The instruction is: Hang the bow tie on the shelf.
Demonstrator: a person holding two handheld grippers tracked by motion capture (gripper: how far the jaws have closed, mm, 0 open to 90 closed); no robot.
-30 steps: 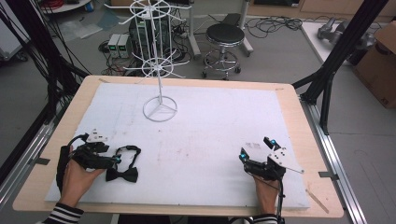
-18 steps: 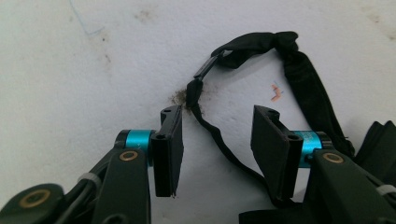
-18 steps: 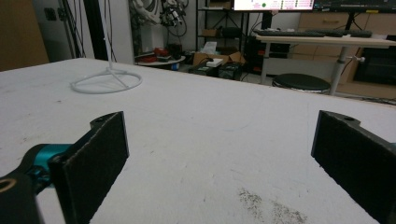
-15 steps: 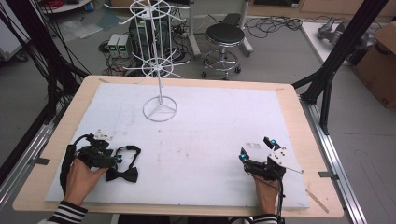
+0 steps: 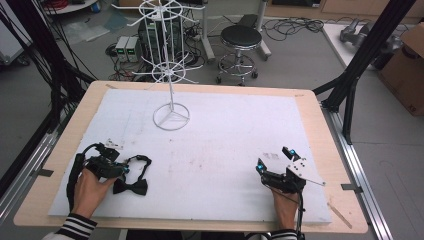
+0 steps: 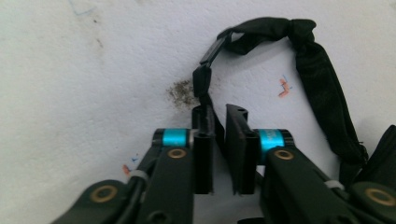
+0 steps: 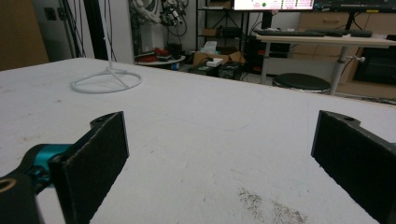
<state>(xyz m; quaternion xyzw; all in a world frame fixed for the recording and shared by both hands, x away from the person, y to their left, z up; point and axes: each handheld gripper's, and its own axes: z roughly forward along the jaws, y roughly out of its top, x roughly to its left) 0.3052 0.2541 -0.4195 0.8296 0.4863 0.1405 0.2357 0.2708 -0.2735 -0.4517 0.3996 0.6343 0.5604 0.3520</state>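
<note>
The black bow tie (image 5: 131, 186) lies on the white mat (image 5: 225, 145), near the left front corner. It looks soft, light and floppy. The left gripper (image 6: 218, 116) has just been closing, and its jaws pinch the thin strap (image 6: 204, 84), a good place to hold. The right gripper (image 5: 276, 160) rests with jaws wide, holding nothing.

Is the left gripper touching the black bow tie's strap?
Touching. In the left gripper view, the left gripper, whose jaws have just been closing, pinches the black fabric bow tie's strap against one pad.

bow tie (image 5: 131, 186) lies front-left on the mat (image 5: 225, 145), rack (image 5: 171, 116) behind.
</note>
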